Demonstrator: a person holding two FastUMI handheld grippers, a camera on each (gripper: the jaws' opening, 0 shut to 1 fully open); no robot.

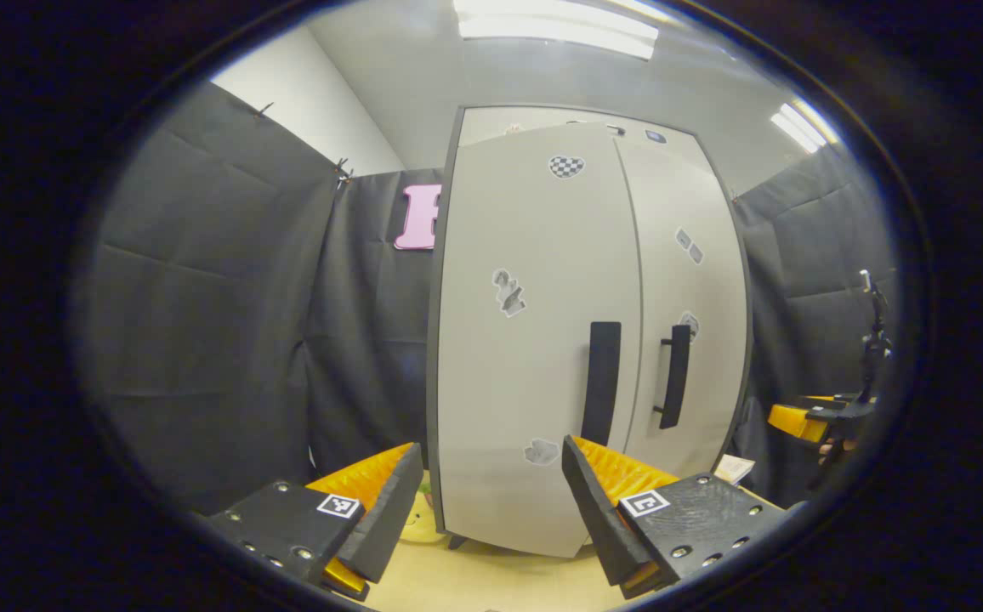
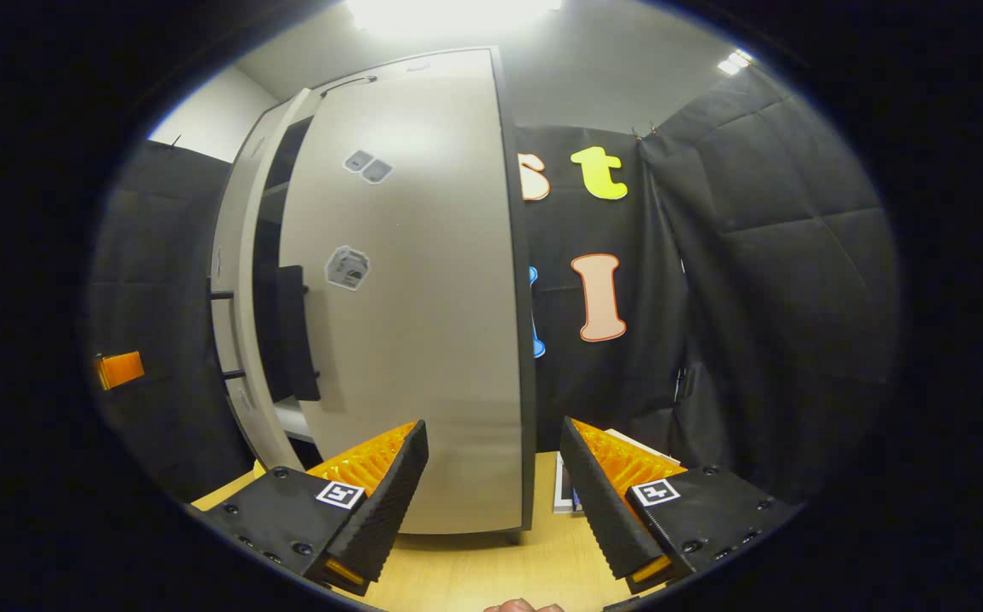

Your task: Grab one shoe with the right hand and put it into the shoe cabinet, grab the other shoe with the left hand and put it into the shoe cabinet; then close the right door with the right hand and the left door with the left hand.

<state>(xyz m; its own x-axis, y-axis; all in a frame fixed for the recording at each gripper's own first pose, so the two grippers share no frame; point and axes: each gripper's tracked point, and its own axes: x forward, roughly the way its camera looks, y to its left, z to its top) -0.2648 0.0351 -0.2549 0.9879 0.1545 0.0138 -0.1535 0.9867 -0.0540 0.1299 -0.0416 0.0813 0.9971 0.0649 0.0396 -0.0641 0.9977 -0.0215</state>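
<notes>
- Left gripper view: left gripper (image 1: 491, 493) spread wide, pinching nothing, facing the cabinet (image 1: 585, 340) on the table (image 1: 491, 582).
- Left door (image 1: 534, 340) looks nearly flush; its handle (image 1: 600, 382) sits just above the right-hand finger. Right door (image 1: 683, 306) beside it, handle (image 1: 675, 376) standing off the panel.
- Other gripper (image 1: 806, 418) at far right.
- Right gripper view: right gripper (image 2: 491, 489) spread, empty, close before the right door (image 2: 415, 297).
- Dark gap (image 2: 275, 280) between the doors there: not fully closed.
- Shoes: cannot tell; hidden behind the doors.
</notes>
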